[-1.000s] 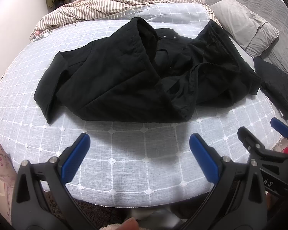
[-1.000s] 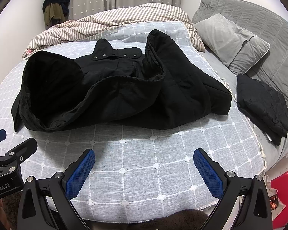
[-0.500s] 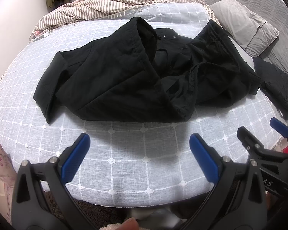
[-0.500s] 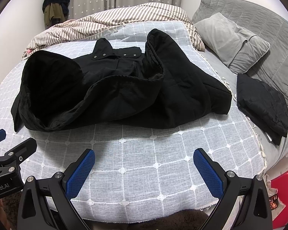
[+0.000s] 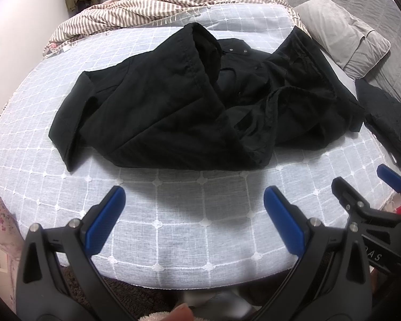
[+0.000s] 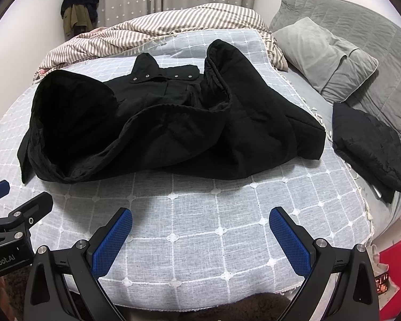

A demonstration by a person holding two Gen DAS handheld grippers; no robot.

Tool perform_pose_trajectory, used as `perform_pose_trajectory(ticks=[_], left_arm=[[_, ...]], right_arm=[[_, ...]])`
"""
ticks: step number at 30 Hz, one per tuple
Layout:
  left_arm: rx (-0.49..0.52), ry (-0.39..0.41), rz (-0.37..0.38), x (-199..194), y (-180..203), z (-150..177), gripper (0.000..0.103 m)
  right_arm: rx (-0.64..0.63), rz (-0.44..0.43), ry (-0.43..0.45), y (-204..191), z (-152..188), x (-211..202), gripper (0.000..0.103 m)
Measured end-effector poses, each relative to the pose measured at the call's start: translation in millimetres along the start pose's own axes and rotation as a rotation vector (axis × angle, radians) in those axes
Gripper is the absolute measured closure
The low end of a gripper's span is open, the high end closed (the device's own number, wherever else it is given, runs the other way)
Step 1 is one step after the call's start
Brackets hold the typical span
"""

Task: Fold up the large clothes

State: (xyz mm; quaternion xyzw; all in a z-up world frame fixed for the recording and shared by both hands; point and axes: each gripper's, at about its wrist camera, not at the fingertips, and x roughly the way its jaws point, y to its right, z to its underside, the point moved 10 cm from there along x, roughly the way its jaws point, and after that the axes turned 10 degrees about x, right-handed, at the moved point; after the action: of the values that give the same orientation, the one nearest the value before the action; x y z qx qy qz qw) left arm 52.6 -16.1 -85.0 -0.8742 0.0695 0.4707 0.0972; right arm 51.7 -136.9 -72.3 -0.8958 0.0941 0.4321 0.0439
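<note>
A large black jacket (image 5: 173, 107) lies crumpled in the middle of the bed, its front flaps bulging up and a snap-button collar at the far side; it also shows in the right wrist view (image 6: 160, 128). My left gripper (image 5: 192, 208) is open and empty, held above the bed's near edge, short of the jacket's hem. My right gripper (image 6: 200, 230) is open and empty too, beside the left one, equally short of the jacket. Each gripper shows at the edge of the other's view.
The bed (image 6: 200, 214) has a pale grey checked cover. A folded black garment (image 6: 369, 147) lies at the right edge. A grey pillow (image 6: 326, 56) and a striped duvet (image 6: 160, 29) lie at the far side. A red object (image 6: 395, 262) sits beyond the bed's near right corner.
</note>
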Motion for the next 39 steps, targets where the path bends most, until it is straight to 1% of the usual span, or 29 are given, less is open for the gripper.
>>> perform_pose_trajectory(ticks=[10, 16, 21, 26, 28, 30, 31, 33, 35, 37, 38, 39], left_arm=[[-0.009, 0.0, -0.009, 4, -4, 0, 0.0], [-0.009, 0.02, -0.022, 4, -11, -5, 0.0], [-0.029, 0.06, 0.026, 3, -23, -18, 0.0], [-0.067, 0.135, 0.123, 0, -47, -38, 0.0], [-0.076, 0.143, 0.149, 0, -59, -45, 0.0], [-0.085, 0.142, 0.163, 2, -70, -53, 0.0], [-0.093, 0.149, 0.166, 2, -76, -57, 0.0], [-0.103, 0.171, 0.17, 1, -83, -67, 0.0], [-0.093, 0.187, 0.184, 0, -84, -77, 0.0], [-0.073, 0.199, 0.198, -1, -81, -89, 0.0], [-0.064, 0.204, 0.201, -2, -79, -92, 0.0], [-0.051, 0.214, 0.204, -3, -74, -98, 0.0]], right_arm=[[-0.007, -0.008, -0.011, -2, 0, 5, 0.0], [-0.022, -0.013, -0.012, -6, -5, 9, 0.0], [-0.057, -0.056, -0.004, -8, -18, 14, 0.0], [-0.038, -0.132, 0.019, 1, -47, 17, 0.0], [-0.005, -0.156, 0.015, 8, -59, 22, 0.0], [0.026, -0.186, -0.016, 17, -70, 30, 0.0], [0.043, -0.21, -0.041, 22, -76, 36, 0.0], [0.071, -0.227, -0.072, 31, -86, 44, 0.0], [0.089, -0.206, -0.072, 41, -106, 54, 0.0], [0.107, -0.203, -0.066, 43, -122, 59, 0.0], [0.122, -0.218, -0.066, 41, -132, 62, 0.0], [0.145, -0.254, -0.077, 37, -144, 68, 0.0]])
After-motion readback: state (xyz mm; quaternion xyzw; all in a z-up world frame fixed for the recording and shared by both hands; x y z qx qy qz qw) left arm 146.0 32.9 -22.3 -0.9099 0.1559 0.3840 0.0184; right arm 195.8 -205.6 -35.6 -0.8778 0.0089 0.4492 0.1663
